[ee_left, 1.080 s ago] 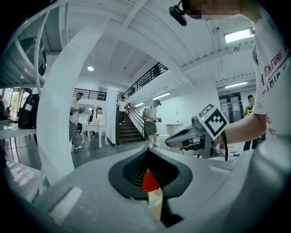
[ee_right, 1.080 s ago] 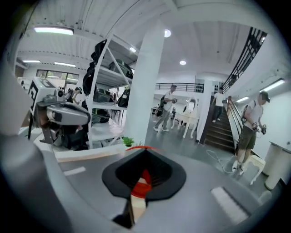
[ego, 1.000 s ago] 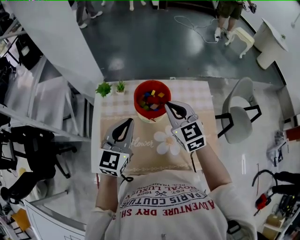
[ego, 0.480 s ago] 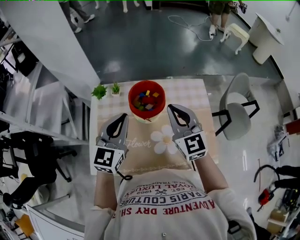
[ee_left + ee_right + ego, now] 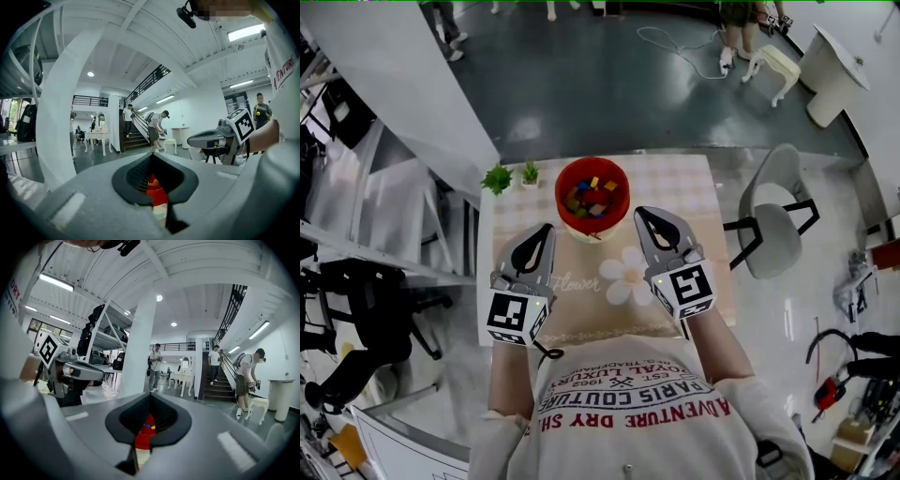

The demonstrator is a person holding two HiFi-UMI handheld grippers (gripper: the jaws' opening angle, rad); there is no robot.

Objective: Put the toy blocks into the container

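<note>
Left gripper (image 5: 543, 232) and right gripper (image 5: 643, 215), each hand-held above the near half of the cloth-covered table (image 5: 694, 192). Both have their jaws closed, with nothing between them. Just beyond and between their tips, the red container (image 5: 562, 199) stands on the cloth, with the toy blocks (image 5: 591, 199) heaped inside. Two small potted plants (image 5: 497, 178) stand beside the container's left, at the far edge. A chair (image 5: 773, 220) stands right of the table.

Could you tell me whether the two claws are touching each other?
Apart. The head view shows the left claw and right claw separated by open tablecloth.
</note>
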